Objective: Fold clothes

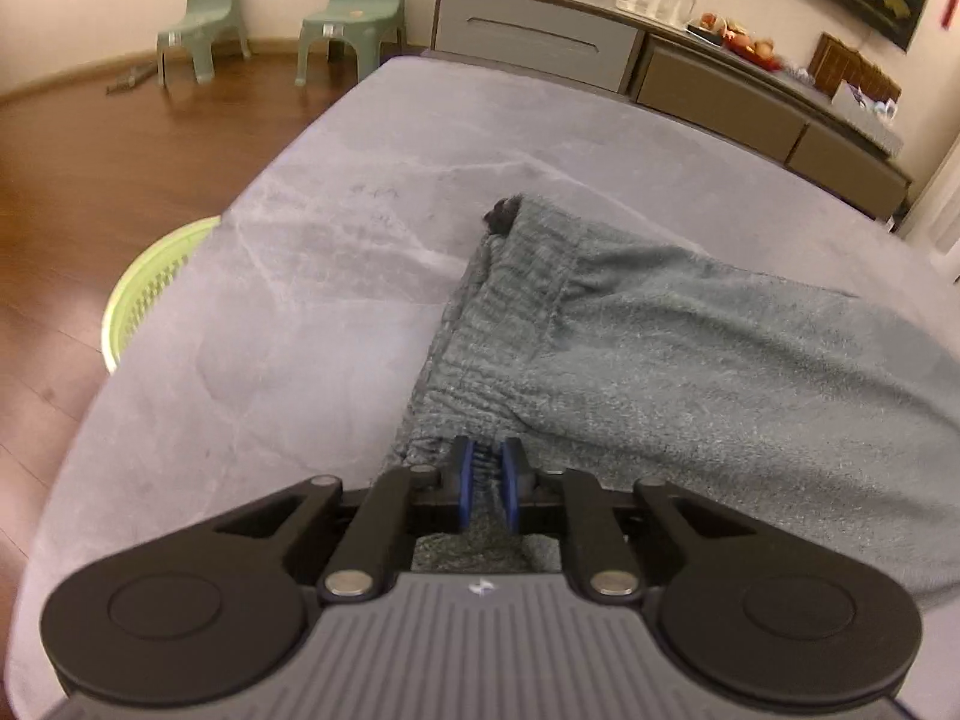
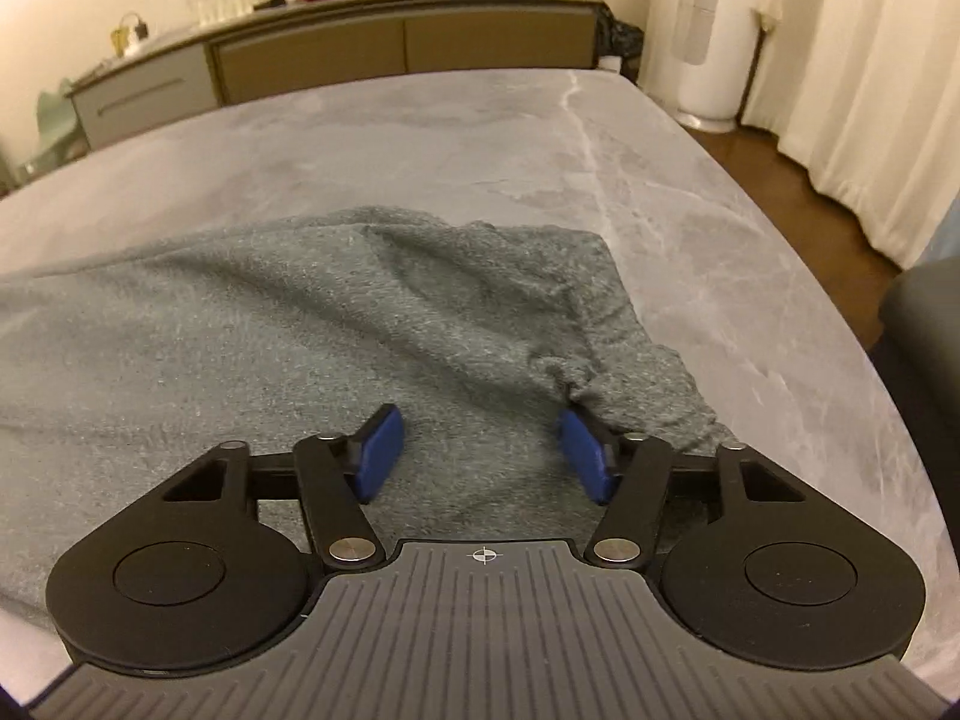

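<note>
Grey-green fleece trousers (image 1: 660, 348) lie flat on the grey marble-look table (image 1: 312, 276), their ribbed waistband toward the left. My left gripper (image 1: 486, 462) is shut on the near corner of the waistband, with fabric pinched between its blue pads. In the right wrist view the trousers (image 2: 252, 324) spread to the left, with the bunched leg end (image 2: 600, 324) at the right. My right gripper (image 2: 480, 438) is open just above the cloth, with nothing between its blue pads (image 2: 378, 450).
A green laundry basket (image 1: 150, 294) stands on the wooden floor by the table's left edge. Two green plastic chairs (image 1: 354, 12) stand by the far wall. A long sideboard (image 2: 360, 48) runs behind the table. A dark seat (image 2: 924, 336) is at the right.
</note>
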The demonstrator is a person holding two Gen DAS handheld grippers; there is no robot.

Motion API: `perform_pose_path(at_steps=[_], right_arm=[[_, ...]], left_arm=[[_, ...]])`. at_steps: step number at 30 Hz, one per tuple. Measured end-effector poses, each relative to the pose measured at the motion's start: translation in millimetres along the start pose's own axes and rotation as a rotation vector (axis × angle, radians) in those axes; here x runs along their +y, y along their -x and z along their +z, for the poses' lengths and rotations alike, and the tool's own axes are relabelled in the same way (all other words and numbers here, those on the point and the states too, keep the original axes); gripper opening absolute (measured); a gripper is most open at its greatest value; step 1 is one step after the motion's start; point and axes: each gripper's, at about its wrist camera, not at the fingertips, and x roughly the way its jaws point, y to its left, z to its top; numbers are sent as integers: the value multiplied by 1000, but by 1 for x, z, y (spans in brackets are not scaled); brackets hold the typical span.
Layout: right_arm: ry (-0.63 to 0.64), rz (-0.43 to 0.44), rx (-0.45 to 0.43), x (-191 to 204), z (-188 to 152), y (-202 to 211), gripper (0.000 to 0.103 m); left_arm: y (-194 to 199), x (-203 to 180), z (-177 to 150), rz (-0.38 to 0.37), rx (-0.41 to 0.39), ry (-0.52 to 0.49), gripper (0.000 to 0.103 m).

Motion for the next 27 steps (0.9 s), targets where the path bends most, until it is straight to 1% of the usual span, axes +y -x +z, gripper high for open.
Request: perform_pose_path(at_steps=[1,2,3,4,5,6,8,10,11,12,13,14,16,18,19,20,21,23,24,25,27], right_arm=[[-11,8,-16,-1,1,7,59],[-31,22,-44,-2,3,16,59],[-51,37,-72,-3,5,26,62],[-57,47,-111,-3,9,32,69],[-56,56,-156,-3,13,37,72],[-51,44,-168,-3,18,32,73],[-39,1,-158,-3,29,14,71],[-52,-4,-99,-5,38,-11,65],[-50,-22,-66,-6,42,-25,64],[-50,-44,-48,-9,46,-34,64],[-53,-65,-39,-13,50,-42,71],[-71,-69,-28,-19,54,-47,72],[-144,-26,-37,-34,59,-44,71],[-220,24,-52,-48,62,-38,71],[-253,62,-74,-54,62,-34,68],[-261,92,-97,-57,60,-30,67],[-236,70,-91,-59,58,-33,68],[-214,15,-72,-64,51,-39,74],[-208,-8,-64,-67,48,-42,73],[-222,-1,-89,-72,46,-32,72],[-270,44,-174,-84,43,0,72]], left_arm=[[8,-7,1,-15,-28,-11,21],[16,-13,1,-35,-55,-23,23],[21,-19,1,-76,-72,-36,25],[22,-27,1,-89,-74,-54,26],[17,-34,2,-84,-62,-67,25],[13,-41,2,-78,-49,-81,25],[1,-57,3,-62,-15,-112,25],[-7,-72,5,-59,3,-145,25],[-12,-79,5,-55,15,-156,25],[-19,-84,6,-44,28,-168,25],[-26,-87,6,-27,48,-177,26],[-34,-89,5,-1,77,-182,27],[-47,-91,2,43,119,-206,28],[-46,-90,5,53,122,-203,28],[-46,-91,5,61,120,-203,27],[-47,-94,5,68,116,-219,27],[-47,-97,6,74,110,-232,27],[-43,-104,9,70,87,-221,27],[-41,-107,11,69,76,-216,27],[-37,-112,12,62,62,-212,27],[-20,-139,10,-12,7,-229,29]])
